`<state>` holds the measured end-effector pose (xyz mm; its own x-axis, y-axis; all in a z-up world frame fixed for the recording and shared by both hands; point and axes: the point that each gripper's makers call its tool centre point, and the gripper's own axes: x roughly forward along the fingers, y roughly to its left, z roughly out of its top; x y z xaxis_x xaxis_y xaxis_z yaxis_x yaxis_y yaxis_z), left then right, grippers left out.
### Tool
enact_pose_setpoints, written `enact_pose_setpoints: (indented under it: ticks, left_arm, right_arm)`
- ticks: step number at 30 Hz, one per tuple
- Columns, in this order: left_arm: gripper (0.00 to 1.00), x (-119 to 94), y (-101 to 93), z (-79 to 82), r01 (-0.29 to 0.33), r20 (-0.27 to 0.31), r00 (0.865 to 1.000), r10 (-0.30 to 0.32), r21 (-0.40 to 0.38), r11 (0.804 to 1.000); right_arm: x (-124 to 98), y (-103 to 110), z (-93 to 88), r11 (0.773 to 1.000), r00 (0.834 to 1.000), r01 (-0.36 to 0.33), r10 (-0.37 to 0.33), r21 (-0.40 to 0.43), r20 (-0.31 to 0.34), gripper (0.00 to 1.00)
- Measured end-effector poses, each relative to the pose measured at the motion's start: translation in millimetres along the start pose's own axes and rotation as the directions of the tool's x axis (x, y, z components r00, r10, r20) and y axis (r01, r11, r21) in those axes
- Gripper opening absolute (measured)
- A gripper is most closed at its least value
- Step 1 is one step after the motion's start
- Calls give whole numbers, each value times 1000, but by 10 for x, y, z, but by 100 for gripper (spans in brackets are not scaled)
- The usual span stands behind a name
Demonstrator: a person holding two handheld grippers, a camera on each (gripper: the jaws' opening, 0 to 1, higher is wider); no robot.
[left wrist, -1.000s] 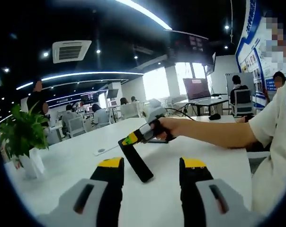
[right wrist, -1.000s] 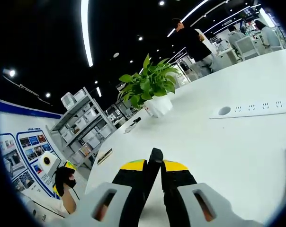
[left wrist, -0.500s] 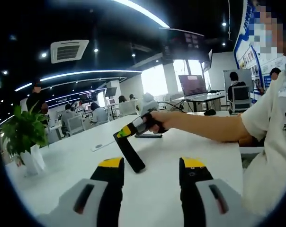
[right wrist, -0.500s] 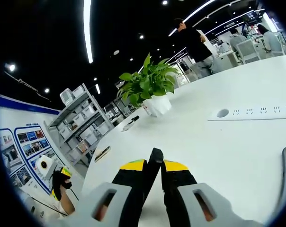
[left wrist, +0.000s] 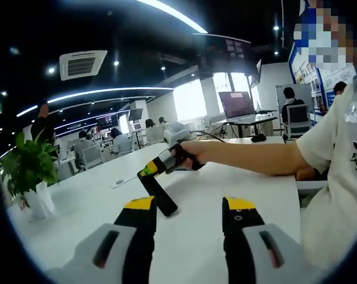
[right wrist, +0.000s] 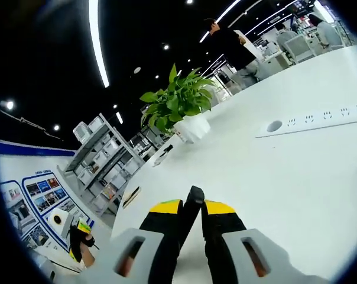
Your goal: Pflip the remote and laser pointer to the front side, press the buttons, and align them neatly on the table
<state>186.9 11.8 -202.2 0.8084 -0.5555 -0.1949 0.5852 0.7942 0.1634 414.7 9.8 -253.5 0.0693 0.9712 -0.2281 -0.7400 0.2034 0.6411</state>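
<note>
While the right gripper [right wrist: 190,208] clamps its jaws on the end of a black remote [left wrist: 157,193], that remote slants down from the jaws with its lower end on or just above the white table [left wrist: 107,207]; contact cannot be told. Seen edge-on in the right gripper view, the remote pokes up between the yellow-tipped jaws. The left gripper [left wrist: 189,207] hovers over the table with its jaws spread wide, nothing between them. Farther off stand a potted plant [right wrist: 181,106] and a recessed power strip [right wrist: 311,120]. A person's hand [left wrist: 187,155] holds the right gripper.
</note>
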Motion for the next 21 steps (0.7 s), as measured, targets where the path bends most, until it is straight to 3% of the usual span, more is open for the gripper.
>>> enact_pose_setpoints:
  ticks: [5,21]
  left_arm:
    - [45,-4,-6,46,5,25,1000,-5,-23,1000]
    - [44,31,-9,-26,5,3,1000,-5,-20,1000]
  right_arm:
    - [35,-46,-56,999,1000,11,-10,31,-11,16]
    - [142,-161,-134,994,999,27,-24,102,-25,17]
